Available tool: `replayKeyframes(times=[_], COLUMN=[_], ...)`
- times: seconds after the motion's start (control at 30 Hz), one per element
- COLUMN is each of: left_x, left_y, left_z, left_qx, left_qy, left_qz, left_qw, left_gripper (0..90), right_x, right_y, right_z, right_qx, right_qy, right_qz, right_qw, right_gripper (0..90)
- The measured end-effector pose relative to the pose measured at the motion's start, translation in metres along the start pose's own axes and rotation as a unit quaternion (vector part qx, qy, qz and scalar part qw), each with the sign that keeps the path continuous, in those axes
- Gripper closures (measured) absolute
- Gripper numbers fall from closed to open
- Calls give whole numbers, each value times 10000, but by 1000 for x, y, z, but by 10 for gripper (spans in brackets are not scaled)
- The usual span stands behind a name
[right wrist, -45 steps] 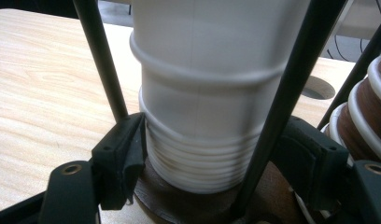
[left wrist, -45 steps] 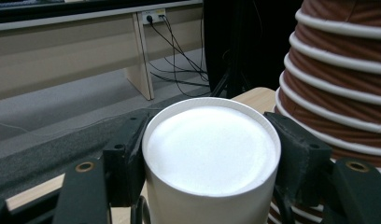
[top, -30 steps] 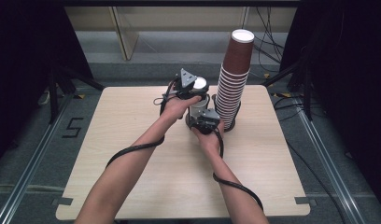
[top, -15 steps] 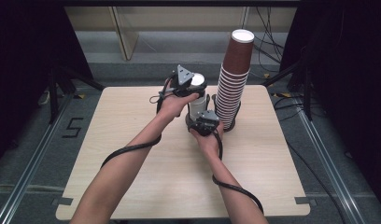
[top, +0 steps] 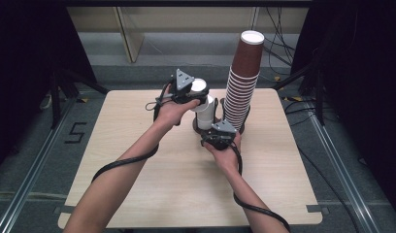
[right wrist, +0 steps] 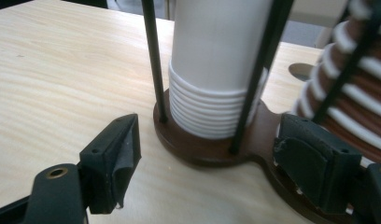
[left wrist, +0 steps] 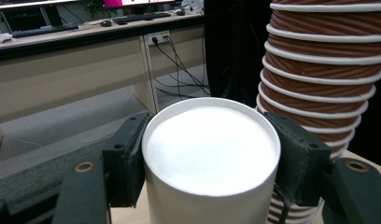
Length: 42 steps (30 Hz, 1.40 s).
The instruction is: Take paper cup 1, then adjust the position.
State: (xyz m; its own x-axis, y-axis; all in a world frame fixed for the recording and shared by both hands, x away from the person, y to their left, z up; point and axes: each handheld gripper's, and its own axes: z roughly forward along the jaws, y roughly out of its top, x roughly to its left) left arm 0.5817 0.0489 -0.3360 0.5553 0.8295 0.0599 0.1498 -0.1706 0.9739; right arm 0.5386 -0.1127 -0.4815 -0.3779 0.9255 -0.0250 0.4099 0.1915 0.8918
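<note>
My left gripper (top: 198, 90) is shut on a single white paper cup (top: 199, 86), held a little above the white cup stack (top: 205, 114). In the left gripper view both pads (left wrist: 128, 158) press the sides of the white cup (left wrist: 211, 149). The white cup stack (right wrist: 216, 65) stands between thin black rods (right wrist: 153, 60) on a brown holder base (right wrist: 202, 149). My right gripper (top: 217, 133) is low at the near side of that base. The right gripper (right wrist: 212, 168) has just been opening its jaws; its pads press on nothing.
A tall stack of brown ribbed cups (top: 242, 82) rises on the right half of the same holder, close to both grippers; the brown cups (left wrist: 324, 70) stand just behind the held cup. The wooden table (top: 138, 184) has free room left and near.
The left gripper has lifted the white cup up and away from the white stack. The right gripper has drawn back from the holder toward the person.
</note>
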Motion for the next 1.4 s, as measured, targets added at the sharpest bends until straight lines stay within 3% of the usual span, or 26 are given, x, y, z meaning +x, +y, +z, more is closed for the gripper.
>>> replayKeyframes(times=[0.07,0.1,0.13,0.2,0.47,0.6,0.67,0.7,0.93,0.97,1.0,1.1,1.17,1.2,1.37,1.4], left_x=[1,1,1,2,-3,-8,-10,-11,-12,-12,-12,-14,-16,-18,-28,-30], left_y=[-2,-4,-6,-11,-27,-34,-38,-40,-53,-54,-55,-57,-58,-58,-61,-62], left_z=[-7,-10,-13,-18,-35,-41,-45,-47,-56,-57,-59,-65,-68,-69,-73,-73], left_qx=[62,70,103,170,324,390,406,410,534,549,547,589,638,664,797,815], left_qy=[-33,-58,-69,-106,-220,-287,-326,-351,-413,-424,-439,-487,-529,-557,-688,-725], left_qz=[-15,10,15,-3,142,173,184,186,151,148,150,190,245,263,396,411], left_qw=[10000,10000,9999,9998,9991,9987,9985,9984,9976,9975,9974,9969,9963,9959,9937,9932], left_gripper=[343,343,343,343,342,342,342,342,342,342,342,342,342,342,341,341], right_x=[-5,-8,-8,-18,-33,-40,-41,-41,-39,-40,-39,-38,-39,-38,-38,-41], right_y=[-1,-4,-4,-7,-16,-19,-19,-20,-30,-31,-33,-37,-39,-40,-46,-47], right_z=[-10,-21,-21,-35,-64,-77,-80,-82,-91,-93,-94,-98,-100,-102,-109,-110], right_qx=[-15,84,84,79,103,54,50,54,-21,-63,5,6,-59,-24,23,-17], right_qy=[48,111,111,201,285,281,280,283,368,324,382,441,440,519,547,573], right_qz=[-42,50,50,-143,-65,-157,-254,-160,-162,-289,-260,-181,-287,-151,7,-148], right_qw=[10000,9999,9999,9997,9995,9995,9993,9995,9992,9990,9989,9989,9986,9985,9985,9982], right_gripper=[229,228,228,228,211,204,203,203,200,198,196,191,190,190,186,186])
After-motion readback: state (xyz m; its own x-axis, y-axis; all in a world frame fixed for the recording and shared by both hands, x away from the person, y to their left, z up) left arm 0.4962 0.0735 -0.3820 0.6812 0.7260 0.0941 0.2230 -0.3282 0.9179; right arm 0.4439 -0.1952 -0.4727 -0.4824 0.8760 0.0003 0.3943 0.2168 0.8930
